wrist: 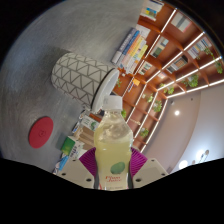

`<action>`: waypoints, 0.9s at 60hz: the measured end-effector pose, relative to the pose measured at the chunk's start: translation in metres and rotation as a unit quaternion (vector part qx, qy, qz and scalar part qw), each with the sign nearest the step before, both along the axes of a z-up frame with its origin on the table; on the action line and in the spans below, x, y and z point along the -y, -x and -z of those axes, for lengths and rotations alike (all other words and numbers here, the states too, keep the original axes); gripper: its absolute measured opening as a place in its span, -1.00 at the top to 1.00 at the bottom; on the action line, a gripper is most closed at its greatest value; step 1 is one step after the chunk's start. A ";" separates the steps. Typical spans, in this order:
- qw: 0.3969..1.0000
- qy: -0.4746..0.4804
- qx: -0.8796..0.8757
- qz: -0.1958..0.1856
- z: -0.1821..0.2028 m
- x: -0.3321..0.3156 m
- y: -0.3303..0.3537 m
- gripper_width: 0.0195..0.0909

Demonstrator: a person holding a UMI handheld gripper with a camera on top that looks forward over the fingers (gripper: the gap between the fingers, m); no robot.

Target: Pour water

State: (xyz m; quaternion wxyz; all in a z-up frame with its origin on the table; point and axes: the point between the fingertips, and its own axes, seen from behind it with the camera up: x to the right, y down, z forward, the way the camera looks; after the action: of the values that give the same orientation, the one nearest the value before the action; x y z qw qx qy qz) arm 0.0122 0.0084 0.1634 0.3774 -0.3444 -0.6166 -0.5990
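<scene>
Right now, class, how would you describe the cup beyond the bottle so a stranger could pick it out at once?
Start at the grey tabletop. Between the fingers stands a clear plastic bottle of yellowish-green liquid with a white cap; just beyond it is the white cup with a black geometric line pattern. The flat red disc beside it is plain; only the cup is patterned.

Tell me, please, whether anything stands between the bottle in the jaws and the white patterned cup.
Nothing visible does. The bottle is held in the gripper, jaws pressing on both sides, and the white patterned cup lies just beyond its cap, the space between clear.
</scene>
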 end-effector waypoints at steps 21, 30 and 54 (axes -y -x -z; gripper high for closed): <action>1.000 -0.003 0.016 -0.013 0.000 0.000 0.005 0.47; 0.985 0.024 -0.168 -0.006 -0.007 0.009 -0.004 0.47; 0.621 0.114 -0.775 0.023 0.012 0.004 -0.026 0.44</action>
State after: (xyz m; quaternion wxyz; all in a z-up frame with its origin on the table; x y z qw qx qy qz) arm 0.0384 0.0042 0.1515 0.6591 -0.7356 -0.1505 -0.0435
